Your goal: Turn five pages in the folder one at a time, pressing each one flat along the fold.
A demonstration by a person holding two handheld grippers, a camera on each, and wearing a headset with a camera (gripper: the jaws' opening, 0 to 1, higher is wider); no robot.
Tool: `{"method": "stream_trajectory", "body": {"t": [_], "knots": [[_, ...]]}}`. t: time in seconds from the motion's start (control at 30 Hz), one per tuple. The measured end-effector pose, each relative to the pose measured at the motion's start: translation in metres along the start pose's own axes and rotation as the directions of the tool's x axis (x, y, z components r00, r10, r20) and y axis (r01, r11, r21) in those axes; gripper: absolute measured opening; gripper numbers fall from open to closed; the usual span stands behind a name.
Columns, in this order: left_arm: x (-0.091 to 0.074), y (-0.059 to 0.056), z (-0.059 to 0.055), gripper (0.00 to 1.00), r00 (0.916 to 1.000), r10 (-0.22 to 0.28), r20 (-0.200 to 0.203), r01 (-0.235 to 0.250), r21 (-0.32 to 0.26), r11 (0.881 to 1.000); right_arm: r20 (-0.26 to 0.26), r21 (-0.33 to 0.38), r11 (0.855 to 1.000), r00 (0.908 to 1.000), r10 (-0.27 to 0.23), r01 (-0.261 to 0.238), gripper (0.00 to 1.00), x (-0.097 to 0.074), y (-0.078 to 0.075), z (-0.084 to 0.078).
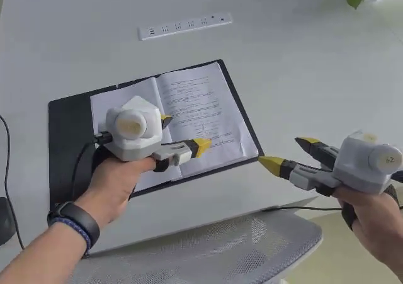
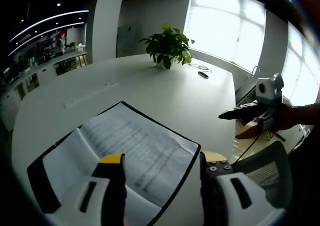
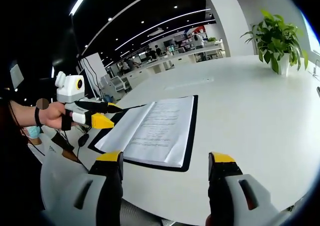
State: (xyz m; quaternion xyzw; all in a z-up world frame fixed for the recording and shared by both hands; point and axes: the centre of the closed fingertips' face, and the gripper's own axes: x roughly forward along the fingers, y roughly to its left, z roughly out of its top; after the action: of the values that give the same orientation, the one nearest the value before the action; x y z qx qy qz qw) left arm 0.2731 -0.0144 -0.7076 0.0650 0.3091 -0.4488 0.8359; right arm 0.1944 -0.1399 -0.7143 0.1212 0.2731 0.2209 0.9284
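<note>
The black folder (image 1: 66,139) lies open on the white table, its printed pages (image 1: 195,107) facing up. A hand holds my left gripper (image 1: 184,134) just above the lower part of the pages, jaws open with nothing between them. In the left gripper view the left gripper (image 2: 162,161) hovers over the right-hand page (image 2: 145,146). My right gripper (image 1: 289,153) hangs open off the folder's right corner, by the table's front edge. In the right gripper view the right gripper (image 3: 165,158) points at the folder (image 3: 160,126), and the left gripper (image 3: 107,115) shows over its left side.
A white power strip (image 1: 184,26) lies beyond the folder. A potted plant (image 2: 167,45) stands at the far side of the table. A grey mesh chair (image 1: 208,246) sits under the front edge. A black cable (image 1: 6,170) runs along the left.
</note>
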Motion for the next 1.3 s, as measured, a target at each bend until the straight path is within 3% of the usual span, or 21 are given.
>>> {"method": "stream_trajectory", "body": {"t": [0.23,0.37,0.5,0.7,1.0,1.13,1.2,1.3], "knots": [[0.037,-0.02,-0.002,0.54,0.9991,-0.017,-0.038,0.016,-0.025,1.0,-0.003,0.008,1.0,1.0,0.006,-0.006,0.68,-0.001,-0.005,-0.004],[0.055,-0.03,-0.01,0.52,0.9974,-0.029,-0.066,0.027,-0.032,0.999,-0.001,0.023,1.0,1.0,0.008,-0.008,0.66,0.0,-0.009,-0.005],[0.074,-0.041,-0.024,0.51,0.9922,-0.036,-0.119,0.034,-0.017,0.999,0.001,0.03,0.999,0.9999,0.013,-0.013,0.66,0.0,-0.01,-0.004],[0.092,-0.053,-0.031,0.48,0.9877,-0.047,-0.149,0.046,-0.011,0.999,0.003,0.043,0.999,0.9998,0.021,-0.021,0.65,0.0,-0.011,-0.004],[0.107,-0.046,-0.034,0.43,0.9853,-0.015,-0.17,0.013,-0.013,1.0,-0.003,0.064,0.998,0.9997,0.023,-0.023,0.64,-0.001,-0.016,-0.009],[0.112,-0.045,-0.044,0.39,0.9788,0.006,-0.205,-0.007,-0.004,1.0,-0.005,0.073,0.997,0.9998,0.022,-0.021,0.63,-0.001,-0.016,-0.011],[0.113,-0.044,-0.051,0.37,0.9735,0.025,-0.227,-0.023,0.013,1.0,-0.004,0.078,0.997,0.9997,0.022,-0.022,0.63,-0.001,-0.016,-0.011],[0.11,-0.042,-0.049,0.32,0.9701,0.087,-0.226,-0.072,0.076,0.995,-0.005,0.083,0.996,0.9997,0.022,-0.022,0.62,-0.001,-0.016,-0.011]]}}
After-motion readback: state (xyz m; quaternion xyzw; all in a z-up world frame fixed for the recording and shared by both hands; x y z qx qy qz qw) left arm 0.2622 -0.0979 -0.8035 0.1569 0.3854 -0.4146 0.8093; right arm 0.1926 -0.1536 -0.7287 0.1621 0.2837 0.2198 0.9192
